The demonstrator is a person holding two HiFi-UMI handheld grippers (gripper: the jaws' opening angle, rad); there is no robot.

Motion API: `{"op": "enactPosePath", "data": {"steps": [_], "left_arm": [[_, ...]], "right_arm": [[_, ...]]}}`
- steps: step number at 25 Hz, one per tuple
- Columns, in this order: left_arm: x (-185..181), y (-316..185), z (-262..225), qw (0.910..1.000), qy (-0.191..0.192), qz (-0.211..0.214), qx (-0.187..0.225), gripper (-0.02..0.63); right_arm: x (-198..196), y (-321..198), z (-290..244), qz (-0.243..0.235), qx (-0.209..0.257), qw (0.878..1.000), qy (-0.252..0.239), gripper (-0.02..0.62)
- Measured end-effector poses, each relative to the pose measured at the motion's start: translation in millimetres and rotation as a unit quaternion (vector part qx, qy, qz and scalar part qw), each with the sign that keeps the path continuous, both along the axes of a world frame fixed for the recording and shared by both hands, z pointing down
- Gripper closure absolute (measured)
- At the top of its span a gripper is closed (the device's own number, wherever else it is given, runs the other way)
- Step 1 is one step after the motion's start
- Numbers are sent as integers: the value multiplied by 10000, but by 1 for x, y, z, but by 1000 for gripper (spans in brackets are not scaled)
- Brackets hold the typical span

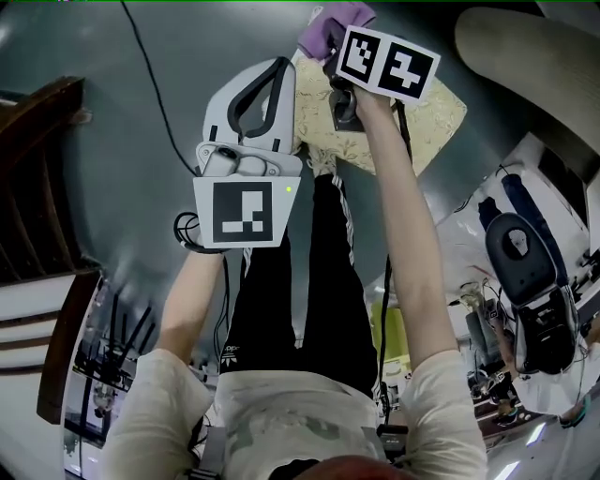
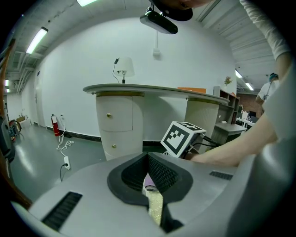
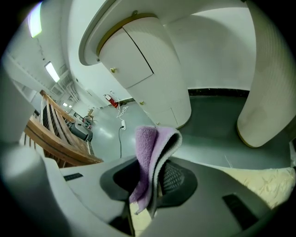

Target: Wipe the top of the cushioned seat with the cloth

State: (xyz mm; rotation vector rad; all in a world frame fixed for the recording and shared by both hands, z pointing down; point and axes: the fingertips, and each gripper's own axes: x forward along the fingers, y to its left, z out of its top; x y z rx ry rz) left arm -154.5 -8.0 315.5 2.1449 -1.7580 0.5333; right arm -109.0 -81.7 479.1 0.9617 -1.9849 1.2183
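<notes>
The cushioned seat [image 1: 427, 122] has a cream patterned top and lies at the top centre of the head view, past the person's black trousers. My right gripper [image 1: 330, 42] is over its far left edge, shut on a folded purple cloth [image 1: 328, 21]. In the right gripper view the cloth [image 3: 150, 148] stands up out of the jaws of the gripper [image 3: 155, 173], and the seat [image 3: 273, 185] shows at lower right. My left gripper [image 1: 275, 67] hovers beside the seat's left edge, jaws shut with nothing in them. Through its narrow slit [image 2: 149, 159] a strip of cushion [image 2: 155, 208] shows.
A curved white counter [image 1: 534, 47] with drawers [image 2: 115, 125] stands behind the seat. Dark wooden furniture [image 1: 37, 187] is at the left. A black cable [image 1: 150, 84] runs over the grey floor. A power strip [image 2: 66, 162] and fire extinguisher [image 2: 54, 124] sit by the wall. Clutter and another person [image 1: 539, 281] are at the right.
</notes>
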Motion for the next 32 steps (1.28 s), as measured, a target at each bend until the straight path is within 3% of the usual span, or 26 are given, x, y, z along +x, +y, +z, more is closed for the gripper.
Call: {"op": "enactPosePath", "data": {"steps": [10, 25, 32], "left_arm": [[43, -16, -5, 9994, 27, 341, 50, 600], [114, -27, -10, 9947, -110, 1024, 54, 600], [155, -28, -14, 9891, -109, 1466, 33, 600]], "right_arm": [[55, 0, -5, 9, -52, 10000, 36, 500], [217, 18, 0, 229, 58, 9959, 875, 500], [272, 26, -1, 446, 37, 9936, 1034, 500]]}}
